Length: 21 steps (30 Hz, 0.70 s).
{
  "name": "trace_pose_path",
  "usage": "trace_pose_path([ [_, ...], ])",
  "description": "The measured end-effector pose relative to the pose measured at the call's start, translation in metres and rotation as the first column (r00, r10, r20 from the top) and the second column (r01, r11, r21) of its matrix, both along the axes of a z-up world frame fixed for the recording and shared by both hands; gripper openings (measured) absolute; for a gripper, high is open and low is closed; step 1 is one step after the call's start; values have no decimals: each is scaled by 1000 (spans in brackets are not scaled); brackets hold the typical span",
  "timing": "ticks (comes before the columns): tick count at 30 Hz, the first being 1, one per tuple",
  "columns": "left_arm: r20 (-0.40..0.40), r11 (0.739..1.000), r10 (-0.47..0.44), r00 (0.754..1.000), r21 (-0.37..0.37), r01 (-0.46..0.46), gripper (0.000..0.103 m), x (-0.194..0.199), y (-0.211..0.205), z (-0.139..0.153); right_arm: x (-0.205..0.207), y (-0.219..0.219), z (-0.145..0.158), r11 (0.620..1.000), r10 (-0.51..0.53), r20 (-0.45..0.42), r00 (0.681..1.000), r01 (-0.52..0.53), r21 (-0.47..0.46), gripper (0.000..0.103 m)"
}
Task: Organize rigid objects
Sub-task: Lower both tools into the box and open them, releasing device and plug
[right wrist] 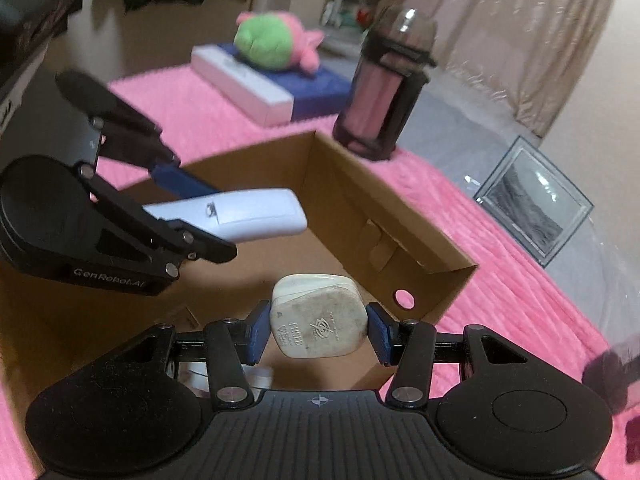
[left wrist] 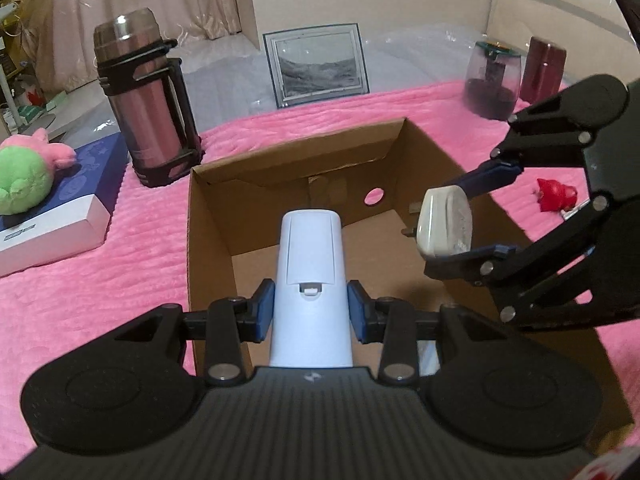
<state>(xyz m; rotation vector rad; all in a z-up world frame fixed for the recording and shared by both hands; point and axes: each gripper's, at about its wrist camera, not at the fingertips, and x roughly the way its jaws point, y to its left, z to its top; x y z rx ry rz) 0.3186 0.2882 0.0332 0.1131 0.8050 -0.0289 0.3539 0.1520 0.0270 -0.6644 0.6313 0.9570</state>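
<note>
The left tool [left wrist: 311, 307] clamps a remote [left wrist: 310, 280] and the right tool [right wrist: 316, 330] clamps a plug [right wrist: 318, 316], both above the box [left wrist: 208, 216]; released together, they may collide.

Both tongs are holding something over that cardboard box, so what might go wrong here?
The left tongs and right tongs hang close together over the box and might knock each other. The white remote is pinched only near one end, so it could tip. The plug, held above the floor, may land hard.

Dim warm indoor light, fisheye-bent edges, motion-blurred right view
</note>
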Motion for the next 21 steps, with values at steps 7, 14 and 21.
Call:
trace_pose_path([
  [7, -46, 1000, -4, 999, 23, 5, 33, 20, 2, -13, 14, 22, -21, 989, 61, 31, 998, -56, -139, 47],
  [14, -82, 999, -12, 997, 32, 14, 33, 32, -1, -22, 20, 38, -38, 964, 102, 55, 993, -86, -250, 48],
  [21, -120, 999, -9, 993, 37, 14, 33, 40, 0, -34, 29, 47, -48, 949, 116, 33, 993, -101, -298, 47],
])
